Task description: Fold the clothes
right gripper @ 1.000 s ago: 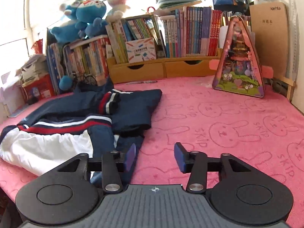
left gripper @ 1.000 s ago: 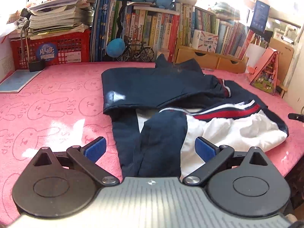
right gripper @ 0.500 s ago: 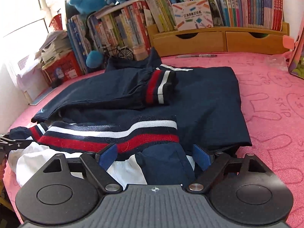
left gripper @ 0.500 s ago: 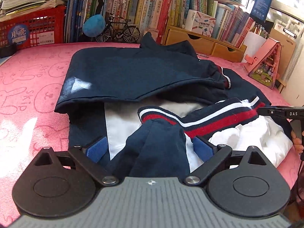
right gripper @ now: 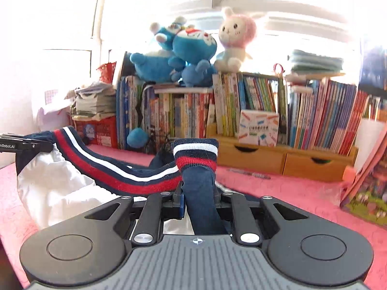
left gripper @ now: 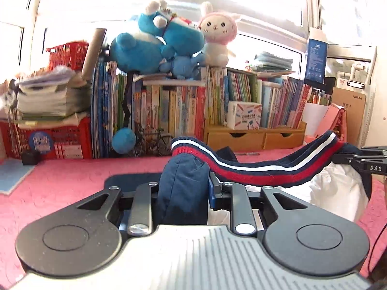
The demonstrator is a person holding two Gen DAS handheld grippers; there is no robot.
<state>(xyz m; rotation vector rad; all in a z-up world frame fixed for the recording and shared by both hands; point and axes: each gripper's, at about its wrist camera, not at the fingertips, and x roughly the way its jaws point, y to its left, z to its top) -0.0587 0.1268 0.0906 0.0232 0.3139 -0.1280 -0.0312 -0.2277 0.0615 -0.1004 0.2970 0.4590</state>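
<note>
Above pink mat | left fingers clamp jacket hem | right fingers clamp hem

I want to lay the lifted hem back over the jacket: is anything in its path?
Nothing visible is. Both grippers, left and right, hold the striped hem above the pink mat; the wooden drawers stand farther back.

Beyond the jaws, a row of books lines the back of the pink bunny-print cloth. Blue plush toys and a pink rabbit plush sit on top. Left of the jaws stands a red crate, right a wooden drawer unit.
</note>
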